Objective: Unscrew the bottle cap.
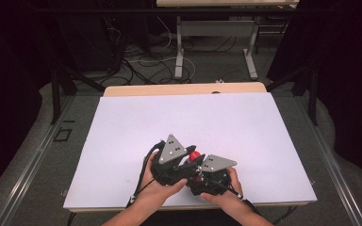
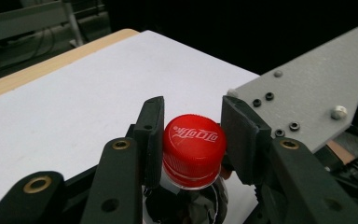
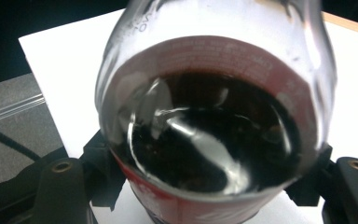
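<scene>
A cola bottle is held between two grippers at the lower centre of the frame.

The bottle (image 3: 214, 126) body is clamped by the right gripper (image 1: 212, 176); its red cap (image 2: 193, 142) is pinched by the left gripper (image 2: 191, 135), above the white table (image 1: 217, 117).

- The bottle (image 3: 212, 126) is cut off by the top and bottom edges in the right gripper view.
- Its label print is blurred.
</scene>
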The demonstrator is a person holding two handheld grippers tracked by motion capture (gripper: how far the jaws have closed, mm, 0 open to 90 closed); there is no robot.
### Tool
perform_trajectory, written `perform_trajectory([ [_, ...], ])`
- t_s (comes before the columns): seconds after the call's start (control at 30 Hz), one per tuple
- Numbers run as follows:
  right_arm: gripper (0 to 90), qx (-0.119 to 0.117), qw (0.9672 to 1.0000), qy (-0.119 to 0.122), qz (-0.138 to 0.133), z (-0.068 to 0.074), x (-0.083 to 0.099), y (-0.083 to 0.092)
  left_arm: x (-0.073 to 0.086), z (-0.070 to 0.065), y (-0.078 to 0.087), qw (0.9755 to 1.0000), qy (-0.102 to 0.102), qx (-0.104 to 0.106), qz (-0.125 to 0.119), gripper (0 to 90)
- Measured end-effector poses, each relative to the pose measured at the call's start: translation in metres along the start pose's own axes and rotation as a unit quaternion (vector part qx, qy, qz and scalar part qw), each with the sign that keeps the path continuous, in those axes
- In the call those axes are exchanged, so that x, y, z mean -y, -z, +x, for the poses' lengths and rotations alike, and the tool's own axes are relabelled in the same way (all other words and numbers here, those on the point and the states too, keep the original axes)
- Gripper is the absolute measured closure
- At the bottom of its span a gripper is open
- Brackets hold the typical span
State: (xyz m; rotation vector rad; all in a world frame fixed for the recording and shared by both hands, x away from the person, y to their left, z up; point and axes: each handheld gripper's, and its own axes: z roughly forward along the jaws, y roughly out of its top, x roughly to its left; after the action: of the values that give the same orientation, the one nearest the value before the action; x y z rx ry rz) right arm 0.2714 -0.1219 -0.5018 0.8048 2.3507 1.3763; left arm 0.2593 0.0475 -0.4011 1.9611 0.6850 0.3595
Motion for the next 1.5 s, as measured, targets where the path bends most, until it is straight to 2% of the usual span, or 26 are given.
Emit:
perform_trajectory([
  [0.07,28.7,-0.005,1.0000,0.000,0.000,0.000,0.000,0.000,-0.001,0.002,0.002,0.9999,-0.010,0.009,-0.007,54.3],
  [0.1,28.7,-0.004,1.0000,0.005,0.002,0.000,0.000,0.000,-0.002,0.004,0.004,0.9997,-0.015,0.018,-0.004,51.3],
  [0.17,28.7,-0.018,0.9998,0.004,-0.004,0.000,-0.001,0.001,-0.005,0.009,0.009,0.9988,-0.026,0.041,-0.002,46.5],
  [0.2,28.7,-0.026,0.9996,0.009,-0.005,0.000,-0.001,0.001,-0.007,0.011,0.011,0.9983,-0.023,0.054,-0.001,46.3],
  [0.27,28.7,-0.031,0.9994,0.009,-0.008,0.001,-0.002,0.002,-0.010,0.018,0.016,0.9964,-0.037,0.077,-0.003,45.7],
  [0.3,28.7,-0.047,0.9989,0.007,-0.005,0.003,-0.002,0.003,-0.012,0.023,0.018,0.9941,-0.048,0.097,0.000,45.0],
  [0.37,28.7,-0.046,0.9989,0.010,-0.008,0.003,-0.002,0.002,-0.014,0.029,0.020,0.9890,-0.063,0.133,0.013,44.9],
  [0.4,28.7,-0.059,0.9981,0.017,-0.008,0.005,-0.002,0.002,-0.015,0.033,0.020,0.9845,-0.086,0.152,0.019,44.9],
  [0.43,28.7,-0.059,0.9981,0.017,-0.008,0.005,-0.002,0.002,-0.015,0.036,0.021,0.9812,-0.095,0.167,0.023,44.9],
  [0.5,28.6,-0.066,0.9975,0.024,-0.010,0.007,-0.003,0.002,-0.014,0.041,0.022,0.9722,-0.115,0.201,0.035,45.4],
  [0.6,28.7,-0.077,0.9964,0.035,-0.011,0.010,-0.003,0.002,-0.012,0.047,0.021,0.9640,-0.135,0.225,0.042,48.3],
  [0.7,28.7,-0.085,0.9955,0.039,-0.010,0.012,-0.004,0.002,-0.009,0.051,0.021,0.9591,-0.134,0.246,0.037,51.8],
  [0.8,28.7,-0.087,0.9951,0.045,-0.011,0.014,-0.004,0.002,-0.006,0.056,0.019,0.9556,-0.124,0.265,0.032,56.6],
  [0.83,28.7,-0.088,0.9950,0.047,-0.012,0.015,-0.004,0.002,-0.006,0.057,0.019,0.9529,-0.126,0.274,0.034,58.0],
  [0.93,28.7,-0.093,0.9943,0.052,-0.006,0.015,-0.004,0.002,-0.004,0.058,0.017,0.9507,-0.123,0.283,0.033,60.3],
  [0.97,28.7,-0.093,0.9945,0.048,-0.006,0.016,-0.003,0.002,-0.004,0.057,0.017,0.9507,-0.124,0.282,0.033,60.5],
  [1.03,28.7,-0.094,0.9943,0.050,-0.004,0.016,-0.003,0.001,-0.004,0.056,0.017,0.9523,-0.122,0.278,0.034,60.8],
  [1.1,28.7,-0.089,0.9949,0.046,-0.008,0.016,-0.003,0.001,-0.004,0.055,0.016,0.9561,-0.118,0.266,0.034,61.0],
  [1.2,28.7,-0.081,0.9961,0.035,-0.006,0.013,-0.003,0.000,-0.004,0.051,0.016,0.9650,-0.111,0.235,0.035,61.3],
  [1.3,28.7,-0.070,0.9972,0.025,-0.004,0.011,-0.002,0.000,-0.003,0.044,0.014,0.9752,-0.090,0.200,0.028,61.5],
  [1.33,28.7,-0.067,0.9974,0.026,0.000,0.009,-0.002,0.000,-0.003,0.040,0.014,0.9787,-0.084,0.185,0.025,61.5],
  [1.37,28.7,-0.051,0.9985,0.019,-0.006,0.008,-0.002,0.000,-0.003,0.037,0.013,0.9817,-0.080,0.171,0.023,61.5],
  [1.4,28.7,-0.051,0.9985,0.019,-0.006,0.008,-0.002,0.000,-0.002,0.033,0.013,0.9856,-0.074,0.151,0.021,61.5],
  [1.43,28.7,-0.051,0.9985,0.018,0.001,0.006,-0.002,0.000,-0.002,0.029,0.013,0.9883,-0.075,0.131,0.020,61.5],
  [1.5,28.7,-0.032,0.9994,0.013,-0.002,0.005,-0.001,0.000,-0.001,0.018,0.010,0.9932,-0.066,0.095,0.017,61.6],
])
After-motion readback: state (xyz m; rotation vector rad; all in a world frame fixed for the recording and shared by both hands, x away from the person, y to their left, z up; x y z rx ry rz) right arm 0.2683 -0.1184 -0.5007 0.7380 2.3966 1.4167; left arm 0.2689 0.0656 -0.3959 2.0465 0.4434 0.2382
